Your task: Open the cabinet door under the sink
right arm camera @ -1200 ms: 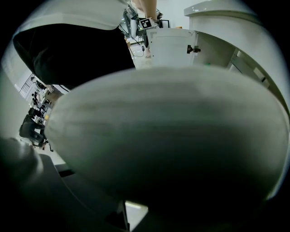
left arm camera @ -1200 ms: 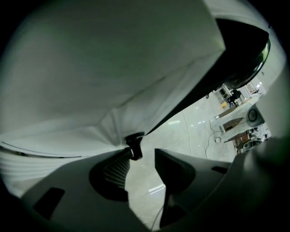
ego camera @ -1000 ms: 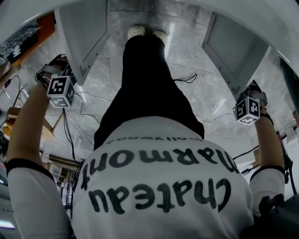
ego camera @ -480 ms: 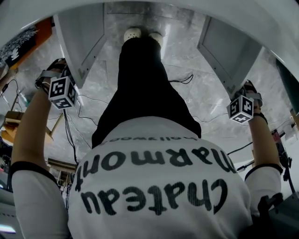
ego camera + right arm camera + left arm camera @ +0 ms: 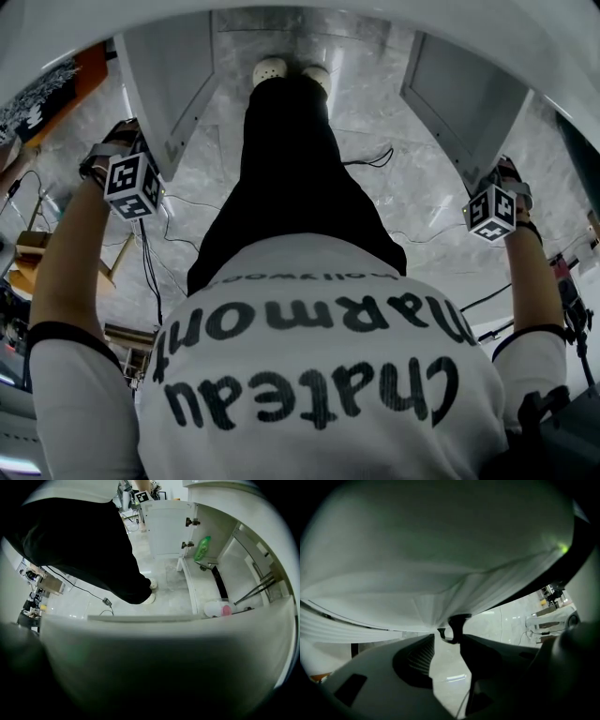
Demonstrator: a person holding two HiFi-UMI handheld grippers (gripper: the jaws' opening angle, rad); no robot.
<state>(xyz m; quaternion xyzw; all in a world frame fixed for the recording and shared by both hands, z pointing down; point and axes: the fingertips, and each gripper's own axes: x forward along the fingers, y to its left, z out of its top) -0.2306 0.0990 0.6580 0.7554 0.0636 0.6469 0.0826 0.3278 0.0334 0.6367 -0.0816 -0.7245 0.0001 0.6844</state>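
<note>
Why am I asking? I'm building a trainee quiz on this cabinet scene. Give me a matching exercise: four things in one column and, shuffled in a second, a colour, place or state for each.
Things:
1. bottle inside the cabinet
2. cap of the white container
3. shoes
4. left cabinet door

Descriptions:
a. pink
b. green
c. swung open
d. worn on the person's feet

Pairs: 1-b, 2-a, 3-d, 4-c
</note>
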